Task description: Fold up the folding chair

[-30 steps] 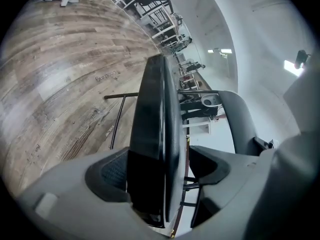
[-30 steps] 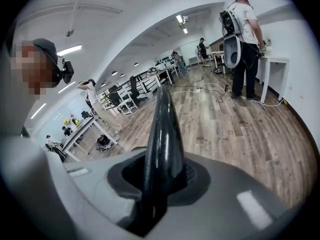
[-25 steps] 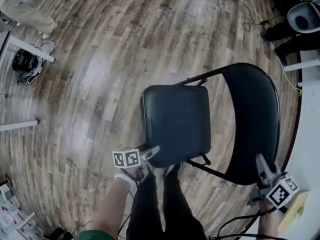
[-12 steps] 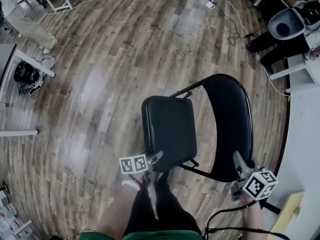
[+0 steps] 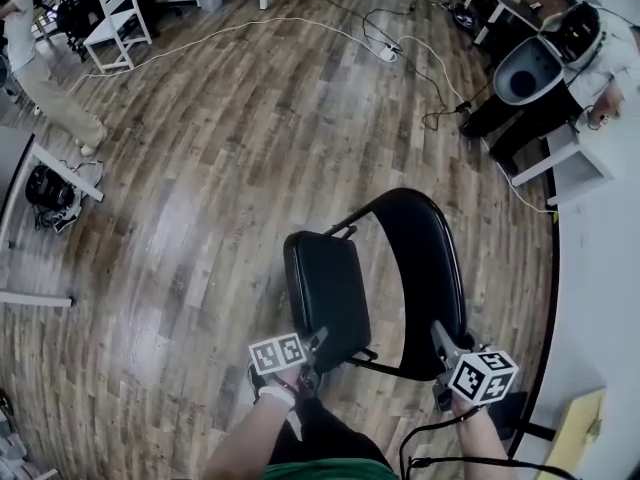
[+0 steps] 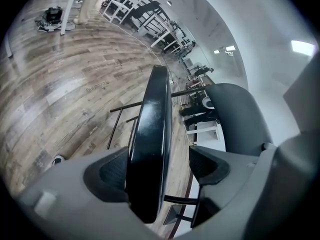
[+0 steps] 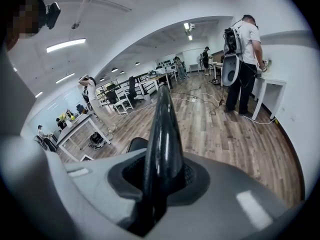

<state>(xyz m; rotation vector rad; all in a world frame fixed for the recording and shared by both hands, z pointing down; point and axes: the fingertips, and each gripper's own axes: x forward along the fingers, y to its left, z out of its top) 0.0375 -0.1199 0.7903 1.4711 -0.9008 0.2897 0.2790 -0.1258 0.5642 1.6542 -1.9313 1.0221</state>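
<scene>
The black folding chair stands on the wood floor in the head view, its seat (image 5: 325, 298) tilted up toward the backrest (image 5: 425, 268). My left gripper (image 5: 315, 346) straddles the seat's near edge. In the left gripper view the seat (image 6: 152, 109) lies against the left pad (image 6: 112, 174), while a gap shows before the right pad (image 6: 210, 164), so the left gripper (image 6: 160, 166) is open. My right gripper (image 5: 440, 346) is at the backrest's near end. In the right gripper view, the right gripper (image 7: 162, 176) is shut on the backrest's edge (image 7: 164, 124).
A white desk (image 5: 600, 268) runs along the right side, close to the chair. A person with a backpack (image 5: 560, 58) stands at the far right. Cables (image 5: 300, 23) cross the far floor. A white chair (image 5: 115, 18), another person (image 5: 40, 78) and a bag (image 5: 45, 188) are at the left.
Both grippers have risen with the chair, the left one more. The seat has swung up toward the backrest and looks narrower. More of the far room shows in the head view.
</scene>
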